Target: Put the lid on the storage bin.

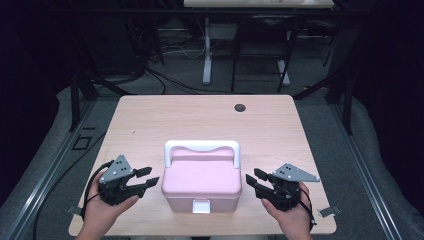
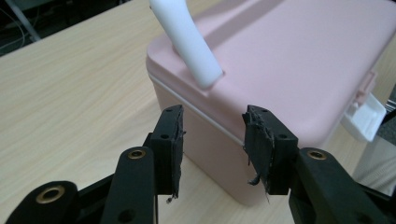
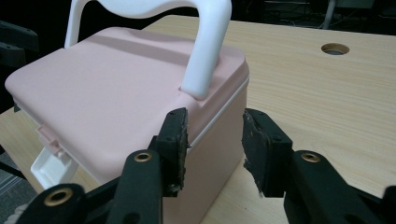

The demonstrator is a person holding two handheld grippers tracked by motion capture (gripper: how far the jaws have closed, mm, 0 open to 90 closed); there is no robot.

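- Squarely at the near-middle of the wooden surface (image 1: pixel 150 117) sits a pink carry box (image 1: pixel 202 181), its white handle (image 1: pixel 202 147) raised and its white latch (image 1: pixel 202 206) facing six o'clock.
- The left gripper (image 1: pixel 148 179) hovers at the box's nine o'clock, just beside its side wall, jaws partly open and holding nothing.
- The right gripper (image 1: pixel 253 180) sits at the box's three o'clock, jaws likewise partly open and empty.
- A round cable hole (image 1: pixel 240 107) lies toward twelve o'clock.

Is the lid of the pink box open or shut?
Shut: the lid lies flat on the pink box, its seam closed.
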